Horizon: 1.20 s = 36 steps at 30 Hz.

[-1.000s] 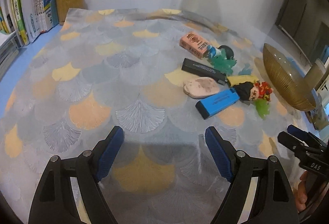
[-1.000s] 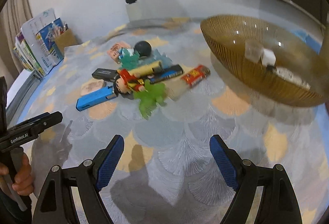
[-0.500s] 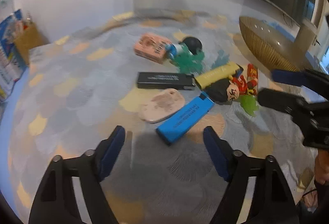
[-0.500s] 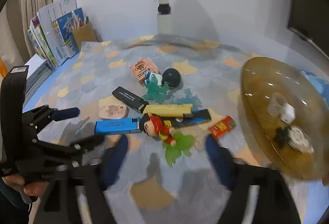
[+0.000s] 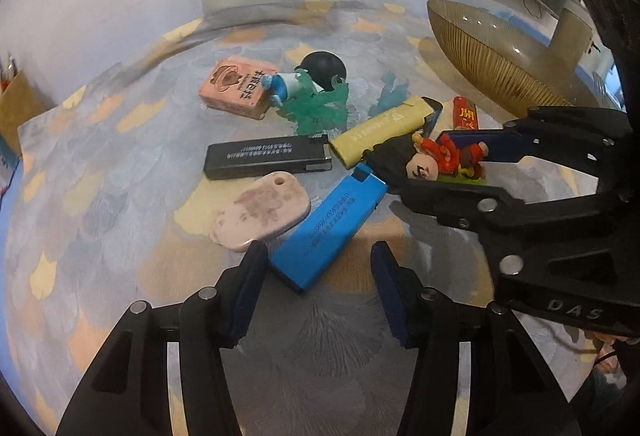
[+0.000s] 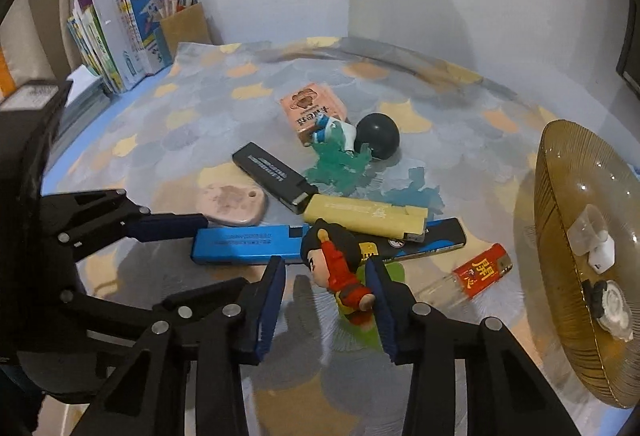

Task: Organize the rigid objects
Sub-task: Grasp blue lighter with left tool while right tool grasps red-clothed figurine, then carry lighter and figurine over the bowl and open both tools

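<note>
**Dual approach on desk clutter**

Left gripper (image 5: 316,278): jaws closing astride near end of flat blue rectangular lighter (image 5: 330,232), pads not yet touching. Right gripper (image 6: 326,290): jaws closing around red-robed, black-haired toy figurine (image 6: 338,268), apparently no firm clamp yet. Both lying on patterned desk (image 5: 120,172), probably destined for ribbed amber glass bowl (image 6: 560,236).

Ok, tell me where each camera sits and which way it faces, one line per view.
Left wrist: on the left gripper, looking down its fingers at the blue lighter; right gripper enters from the right.
Right wrist: on the right gripper, jaws closing around the red figurine; left gripper enters from the left.
Shared: lighter, figurine, bowl.
</note>
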Tool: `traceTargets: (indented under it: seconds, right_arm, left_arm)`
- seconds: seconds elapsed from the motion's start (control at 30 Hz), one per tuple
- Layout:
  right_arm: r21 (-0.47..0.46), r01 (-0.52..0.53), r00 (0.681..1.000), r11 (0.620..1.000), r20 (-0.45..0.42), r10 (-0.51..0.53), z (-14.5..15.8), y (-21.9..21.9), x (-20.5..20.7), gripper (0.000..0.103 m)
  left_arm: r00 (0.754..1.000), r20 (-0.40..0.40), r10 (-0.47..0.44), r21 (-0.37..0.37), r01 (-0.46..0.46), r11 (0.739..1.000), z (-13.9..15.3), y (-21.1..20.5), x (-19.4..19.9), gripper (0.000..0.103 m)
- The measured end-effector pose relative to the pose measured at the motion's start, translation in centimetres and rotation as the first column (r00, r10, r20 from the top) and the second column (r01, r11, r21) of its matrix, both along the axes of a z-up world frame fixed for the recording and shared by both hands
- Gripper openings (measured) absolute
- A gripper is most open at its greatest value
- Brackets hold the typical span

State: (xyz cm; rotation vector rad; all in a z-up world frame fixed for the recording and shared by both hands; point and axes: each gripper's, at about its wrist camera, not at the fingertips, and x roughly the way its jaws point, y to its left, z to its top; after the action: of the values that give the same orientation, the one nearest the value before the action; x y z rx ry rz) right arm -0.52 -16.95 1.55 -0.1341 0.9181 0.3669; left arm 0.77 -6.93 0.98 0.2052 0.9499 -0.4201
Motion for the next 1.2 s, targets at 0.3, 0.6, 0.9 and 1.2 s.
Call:
traceTargets:
  seconds: [0.3, 0.6, 0.9, 1.2]
  right_arm:
    - [0.052, 0.044, 0.999, 0.998, -0.02, -0.043, 0.0, -0.9, -0.1, 0.029]
    - [0.177, 0.029, 1.0, 0.984, 0.004, -0.031, 4.1, -1.2, -5.6, 0.029]
    - [0.316, 0.131, 0.983, 0.94, -0.164, -0.081, 0.4, -0.6, -8.8, 0.027]
    - [0.272, 0.178, 0.98, 0.946, -0.141, -0.144, 0.6, -4.4, -10.5, 0.058]
  left_arm:
    - [0.999, 0.028, -0.022, -0.034, 0.023, 0.999, 0.1, -0.3, -0.6, 0.021]
    - [0.992, 0.039, 0.122, -0.113, -0.117, 0.987, 1.6, 5.5, -6.1, 0.021]
    - [0.992, 0.014, 0.123, -0.061, -0.122, 0.991, 0.4, 5.1, -8.7, 0.021]
    - [0.991, 0.004, 0.135, -0.074, -0.135, 0.988, 0.1, 5.0, -8.6, 0.024]
